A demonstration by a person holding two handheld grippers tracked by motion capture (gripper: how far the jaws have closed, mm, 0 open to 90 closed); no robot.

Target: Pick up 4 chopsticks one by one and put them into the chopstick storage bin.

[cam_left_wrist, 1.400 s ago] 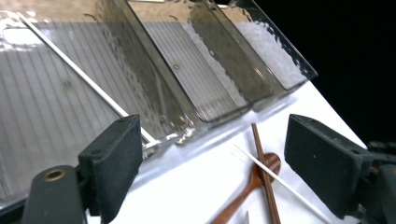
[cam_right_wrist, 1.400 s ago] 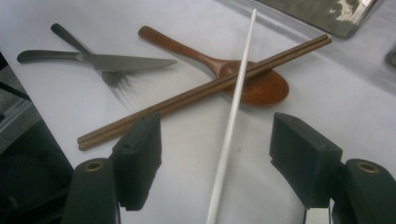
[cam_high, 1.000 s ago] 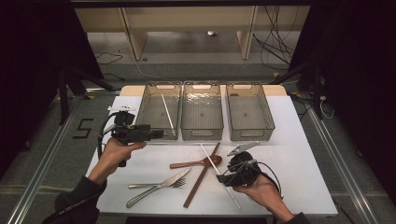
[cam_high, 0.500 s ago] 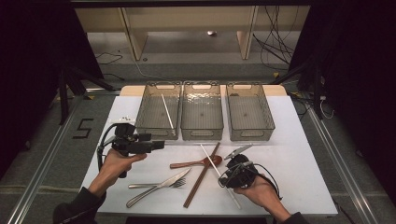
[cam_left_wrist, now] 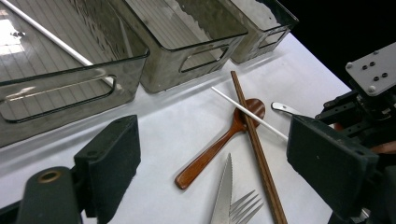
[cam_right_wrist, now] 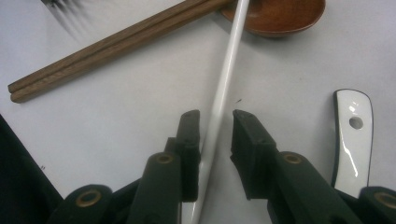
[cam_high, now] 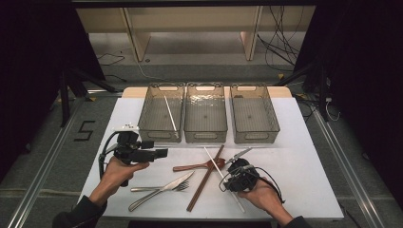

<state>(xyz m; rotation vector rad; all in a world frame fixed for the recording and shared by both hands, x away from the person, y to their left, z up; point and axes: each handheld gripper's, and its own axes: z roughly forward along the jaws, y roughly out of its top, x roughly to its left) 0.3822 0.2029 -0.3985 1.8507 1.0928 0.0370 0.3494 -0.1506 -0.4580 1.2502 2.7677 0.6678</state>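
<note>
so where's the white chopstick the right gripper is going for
In the high view the white chopstick lies right of centre, crossing the wooden chopsticks and wooden spoon. Its near end sits between the closing jaws of the right gripper.

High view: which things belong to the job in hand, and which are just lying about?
In the job:
white chopstick, between the right tongs, jaws just closing
left bin, holding its mate

Lying about:
wooden chopsticks
wooden spoon
knife
fork
</note>
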